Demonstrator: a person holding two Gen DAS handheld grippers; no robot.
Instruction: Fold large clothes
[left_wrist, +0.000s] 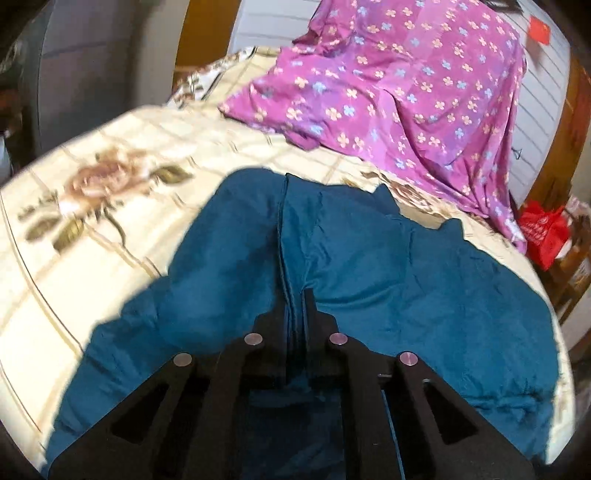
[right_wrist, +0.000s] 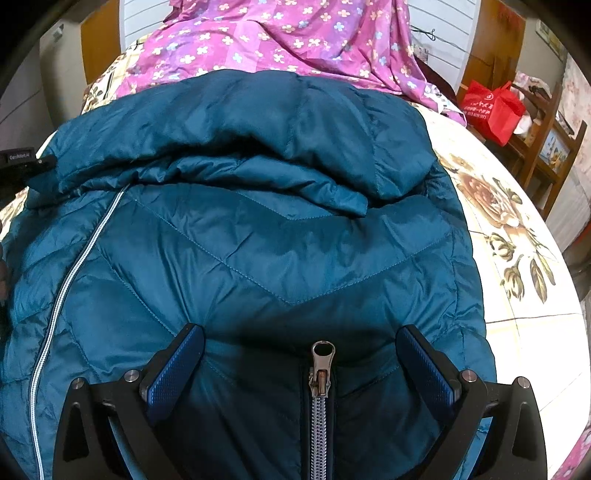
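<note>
Teal puffer jacket (right_wrist: 280, 236) stretches lengthwise ahead of both tools: left gripper (left_wrist: 295, 295) pinches its edge, right gripper (right_wrist: 301, 341) gapes empty above the zipper pull (right_wrist: 322, 363).

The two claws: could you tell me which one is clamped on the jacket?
The left claw, shut on a fold of the teal puffer jacket; the right claw hovers open over its zipper pull.

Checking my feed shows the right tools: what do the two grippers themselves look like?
The left gripper is a black frame of flat angular linkage bars with cut-out slots and four round silver pins across the joints. The right gripper has the same black frame and silver pins; its fingers carry blue, finely ribbed pads. No cables or sleeves are visible.
</note>
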